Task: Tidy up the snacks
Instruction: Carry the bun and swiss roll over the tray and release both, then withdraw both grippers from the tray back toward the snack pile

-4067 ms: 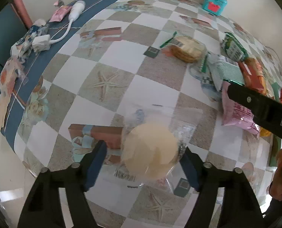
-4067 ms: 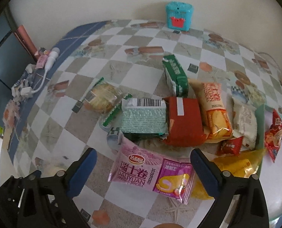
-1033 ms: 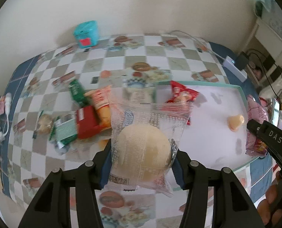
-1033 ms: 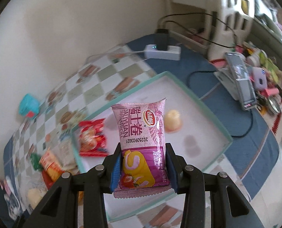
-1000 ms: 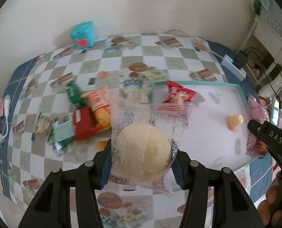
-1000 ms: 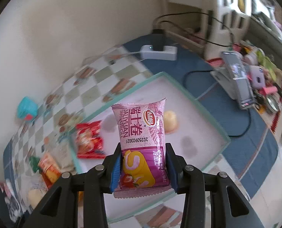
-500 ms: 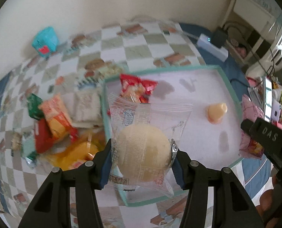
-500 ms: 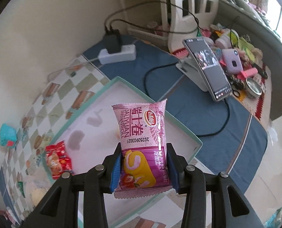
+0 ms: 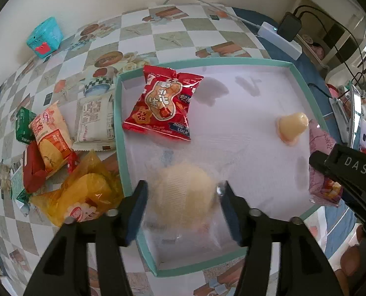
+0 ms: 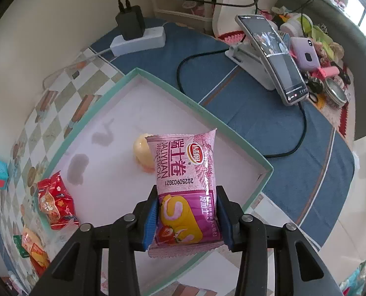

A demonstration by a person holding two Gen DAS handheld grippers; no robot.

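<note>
Two packets ride in your grippers: the left gripper point(image 9: 183, 194) pinches a clear-wrapped round cake point(image 9: 183, 197) low over the teal tray point(image 9: 303, 83), and the right gripper point(image 10: 186, 218) squeezes the pink Swiss-roll packet point(image 10: 185, 180) by its lower end. Both look light, soft, crushable and slick-wrapped; grip gently across the middle.

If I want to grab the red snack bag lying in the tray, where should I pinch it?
Pinch the red snack bag across its narrower middle, coming straight down from above. It lies flat in the tray with open floor on both long sides, so fingers fit there.
</note>
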